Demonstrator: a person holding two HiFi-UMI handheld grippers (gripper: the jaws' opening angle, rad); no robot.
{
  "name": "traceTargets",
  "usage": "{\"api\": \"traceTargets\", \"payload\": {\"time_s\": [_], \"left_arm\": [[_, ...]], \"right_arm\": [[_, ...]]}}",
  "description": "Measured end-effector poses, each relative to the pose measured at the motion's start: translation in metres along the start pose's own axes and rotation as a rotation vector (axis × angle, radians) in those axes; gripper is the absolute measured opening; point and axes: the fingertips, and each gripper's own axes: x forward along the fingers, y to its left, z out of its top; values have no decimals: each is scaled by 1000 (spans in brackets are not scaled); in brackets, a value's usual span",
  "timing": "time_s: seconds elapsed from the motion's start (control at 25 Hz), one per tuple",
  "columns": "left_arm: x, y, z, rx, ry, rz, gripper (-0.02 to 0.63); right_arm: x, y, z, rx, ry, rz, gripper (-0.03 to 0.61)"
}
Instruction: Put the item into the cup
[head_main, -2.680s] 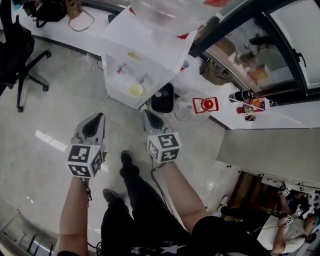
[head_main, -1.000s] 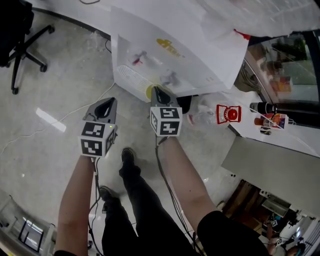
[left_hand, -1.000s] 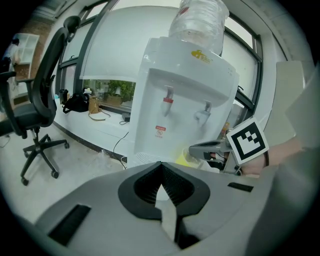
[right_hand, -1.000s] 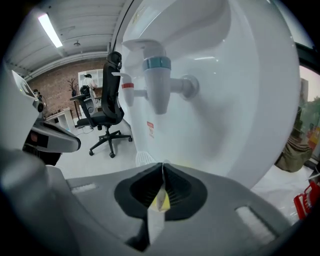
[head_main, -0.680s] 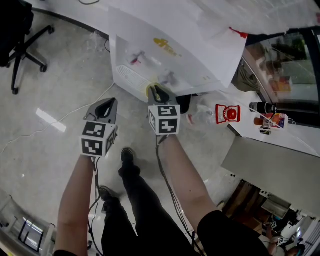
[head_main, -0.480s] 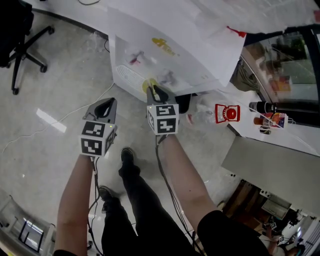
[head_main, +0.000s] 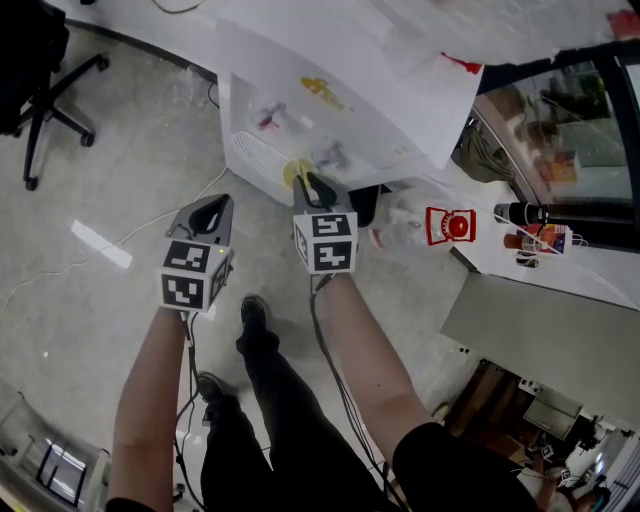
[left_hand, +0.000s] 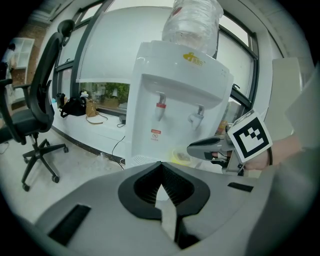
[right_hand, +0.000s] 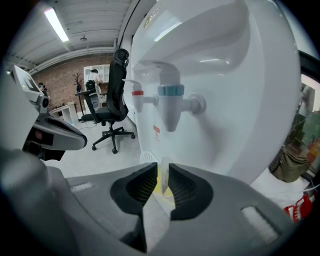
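A small yellow cup (head_main: 291, 172) sits on the drip tray of a white water dispenser (head_main: 340, 110), under its red and blue taps (left_hand: 160, 106). My right gripper (head_main: 312, 180) reaches in at the tray. Its jaws stand a narrow gap apart, with the yellow cup (right_hand: 162, 182) and its pale rim caught between them. In the left gripper view, the right gripper's tip overlaps the cup (left_hand: 180, 156). My left gripper (head_main: 213, 205) hangs over the floor to the left, jaws shut and empty (left_hand: 161, 164). No other item shows.
A black office chair (head_main: 40, 80) stands at the far left on the grey floor. To the dispenser's right are a black bin (head_main: 362, 205) and a red object (head_main: 445, 225) by a white counter. The person's legs are below the grippers.
Over the last second my right gripper slid a little left and forward onto the yellow cup. Earlier still, both grippers hung farther back from the dispenser. The left gripper has stayed put.
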Motion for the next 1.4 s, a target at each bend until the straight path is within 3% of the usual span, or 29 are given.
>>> {"api": "traceTargets", "payload": {"time_s": [0.8,0.88,1.4], "left_arm": [[-45,-19,9,-12,-41,-8,-8],[-56,-27,12,-3,-57,-15,-8],[-182,-71,7,14,-106,-44,-8]], "right_arm": [[-60,15,3,76,-31,-16,57],[-76,17,5,86,-40,-37,0],[-197,77,17,211,-131,-80,0]]}}
